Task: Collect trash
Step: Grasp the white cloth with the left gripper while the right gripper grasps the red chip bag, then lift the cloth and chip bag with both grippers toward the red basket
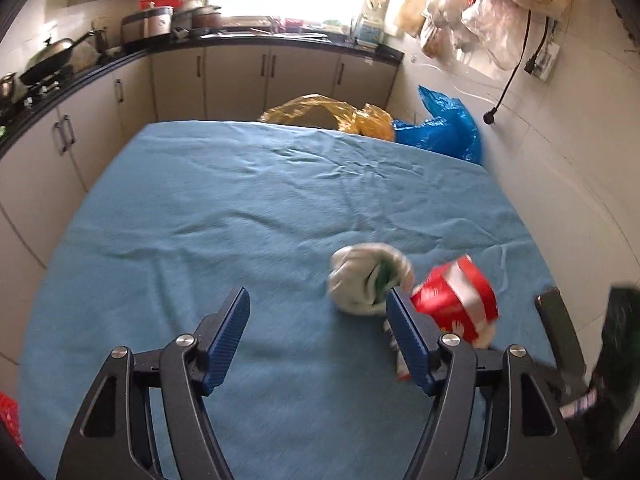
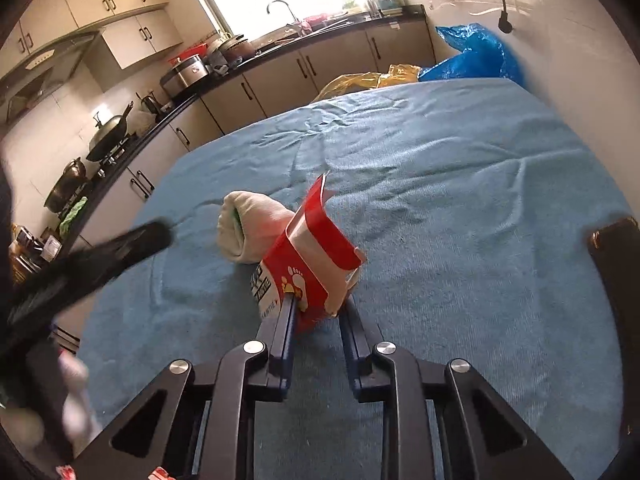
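A red and white carton (image 2: 310, 264) with footprint marks is held in my right gripper (image 2: 318, 312), whose blue fingers are shut on its near end, just above the blue tablecloth (image 2: 460, 208). The carton also shows in the left wrist view (image 1: 456, 300). A crumpled whitish wad with a green patch (image 1: 366, 284) lies on the cloth just behind the carton; it also shows in the right wrist view (image 2: 250, 232). My left gripper (image 1: 318, 314) is open and empty, the wad just beyond its right fingertip.
Yellow plastic bag (image 1: 332, 114) and blue plastic bag (image 1: 444, 124) lie past the table's far edge. Kitchen cabinets and a black counter (image 1: 240, 40) run behind and to the left. A dark chair back (image 2: 616, 248) stands at the table's right edge.
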Demonstrator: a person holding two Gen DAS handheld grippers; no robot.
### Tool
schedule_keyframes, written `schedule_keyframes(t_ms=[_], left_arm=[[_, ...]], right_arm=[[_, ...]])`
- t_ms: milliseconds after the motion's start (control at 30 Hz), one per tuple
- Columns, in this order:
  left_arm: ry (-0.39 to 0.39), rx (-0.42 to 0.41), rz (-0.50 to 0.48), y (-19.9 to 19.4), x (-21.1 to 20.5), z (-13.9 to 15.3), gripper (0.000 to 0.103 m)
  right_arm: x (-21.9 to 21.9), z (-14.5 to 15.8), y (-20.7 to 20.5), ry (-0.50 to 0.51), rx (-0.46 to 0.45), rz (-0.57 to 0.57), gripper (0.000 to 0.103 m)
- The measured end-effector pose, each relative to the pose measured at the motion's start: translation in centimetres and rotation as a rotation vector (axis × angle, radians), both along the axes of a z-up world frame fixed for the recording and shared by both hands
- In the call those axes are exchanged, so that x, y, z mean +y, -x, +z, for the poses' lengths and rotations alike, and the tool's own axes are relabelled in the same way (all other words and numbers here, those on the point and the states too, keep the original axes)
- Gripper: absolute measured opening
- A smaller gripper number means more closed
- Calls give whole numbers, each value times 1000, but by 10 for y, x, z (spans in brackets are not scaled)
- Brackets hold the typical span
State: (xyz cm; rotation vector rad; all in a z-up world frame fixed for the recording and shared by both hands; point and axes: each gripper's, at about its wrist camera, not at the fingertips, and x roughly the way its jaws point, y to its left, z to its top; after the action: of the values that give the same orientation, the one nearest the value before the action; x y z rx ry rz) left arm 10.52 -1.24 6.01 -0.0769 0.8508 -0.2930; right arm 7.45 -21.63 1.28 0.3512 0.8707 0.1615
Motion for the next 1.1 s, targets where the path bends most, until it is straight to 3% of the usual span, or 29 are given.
schedule_keyframes(t_ms=[67, 233, 367, 400, 433, 467, 567, 733, 1100], left_arm=[[2, 8, -17, -12, -9, -3, 75], [16, 59, -64, -47, -28, -18, 76], [140, 183, -133, -56, -30, -37, 74], [166, 209, -145, -54, -31, -41, 68], [164, 218, -141, -52, -31, -43, 48], [158, 227, -142, -51, -32, -43, 39], [162, 218, -122, -40, -25, -37, 31], [162, 180, -98, -11, -5, -16, 29], [-34, 2, 3, 120, 48, 27, 29]], right_arm=[[-2, -2, 1, -16, 5, 1, 22], [-6, -4, 1, -46, 2, 8, 23], [-12, -8, -2, -96, 0, 11, 23], [-13, -8, -2, -107, 0, 12, 23], [-13, -8, -2, -115, -2, 12, 22], [-14, -8, -2, -124, -5, 14, 20], [-14, -5, 1, -147, -18, 27, 17], [-2, 6, 10, -104, -62, 62, 16], [38, 25, 34, 13, -141, 151, 14]])
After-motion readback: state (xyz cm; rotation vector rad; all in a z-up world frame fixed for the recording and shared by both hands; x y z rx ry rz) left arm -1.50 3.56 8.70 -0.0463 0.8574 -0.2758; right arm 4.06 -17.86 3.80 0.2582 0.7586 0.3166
